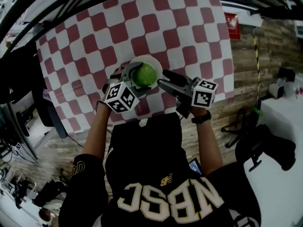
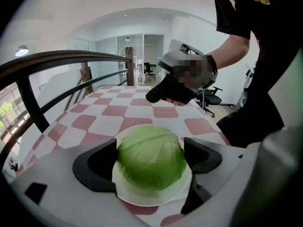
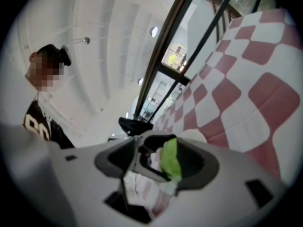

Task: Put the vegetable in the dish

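Left gripper, head view: the left gripper [image 1: 140,78] has a jaw on each side of the green cabbage [image 1: 145,74], right over the white dish [image 1: 154,60] on the checked cloth [image 1: 142,27]
Right gripper, head view: the right gripper [image 1: 166,82] is just beside the dish and points at it, but it does not touch the cabbage
Left gripper view: both jaws press on the sides of the cabbage, so it is held; the cabbage sits in the dish or just above it, I cannot tell which
Right gripper view: its jaws are apart and hold nothing; a bit of green cabbage shows past them
How the cabbage will handle: I think it is round, quite heavy and firm, with smooth leaves that can slip or tear
Where to hold it: around its fat middle, like now, with a snug squeeze that is not too hard
Letting go: best done slowly, so the round cabbage does not roll off the dish
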Demonstrator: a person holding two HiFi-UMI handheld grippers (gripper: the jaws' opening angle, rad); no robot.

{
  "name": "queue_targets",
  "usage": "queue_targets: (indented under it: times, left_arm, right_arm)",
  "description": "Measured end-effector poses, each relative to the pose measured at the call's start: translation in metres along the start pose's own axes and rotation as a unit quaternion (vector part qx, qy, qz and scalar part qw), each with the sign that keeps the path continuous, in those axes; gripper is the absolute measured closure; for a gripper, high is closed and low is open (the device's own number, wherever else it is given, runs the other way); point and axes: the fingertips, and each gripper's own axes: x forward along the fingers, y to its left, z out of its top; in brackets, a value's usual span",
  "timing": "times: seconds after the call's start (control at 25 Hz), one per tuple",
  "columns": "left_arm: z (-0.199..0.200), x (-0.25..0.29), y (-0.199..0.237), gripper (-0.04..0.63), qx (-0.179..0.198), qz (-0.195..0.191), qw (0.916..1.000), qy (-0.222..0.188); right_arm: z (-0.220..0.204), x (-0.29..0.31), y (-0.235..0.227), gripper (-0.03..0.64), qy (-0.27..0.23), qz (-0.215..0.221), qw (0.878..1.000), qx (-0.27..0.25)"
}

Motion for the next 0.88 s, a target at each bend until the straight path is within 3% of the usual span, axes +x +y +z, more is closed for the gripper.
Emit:
queue_targets:
  times: [0.12, 0.24, 0.4, 0.52, 0.68, 0.8, 0.88]
  left_arm:
    - [0.003, -0.002, 0.008, 0.135, 0.0, 0.022, 0.9995, -0.022]
    - [0.013, -0.021, 0.011, 0.133, -0.021, 0.035, 0.9979, -0.051]
    - [0.043, -0.063, 0.032, 0.135, -0.066, 0.08, 0.9882, -0.112]
    - [0.071, -0.105, 0.058, 0.139, -0.117, 0.114, 0.9722, -0.167]
    - [0.101, -0.179, 0.084, 0.275, -0.15, 0.195, 0.9399, -0.237]
    - [0.114, -0.239, 0.086, 0.332, -0.167, 0.251, 0.9095, -0.286]
    - [0.117, -0.267, 0.085, 0.357, -0.158, 0.282, 0.9011, -0.289]
  right_arm:
    - [0.003, -0.002, 0.001, 0.344, -0.006, -0.018, 1.0, -0.014]
    - [0.01, -0.01, 0.005, 0.344, -0.036, -0.062, 0.997, -0.036]
    - [0.038, -0.017, 0.03, 0.344, -0.057, -0.123, 0.982, -0.133]
    - [0.069, -0.008, 0.058, 0.344, -0.086, -0.156, 0.961, -0.213]
    - [0.094, 0.019, 0.115, 0.354, -0.111, -0.168, 0.931, -0.306]
    - [0.095, 0.036, 0.155, 0.403, -0.13, -0.176, 0.915, -0.338]
    - [0.098, 0.044, 0.18, 0.438, -0.155, -0.173, 0.908, -0.348]
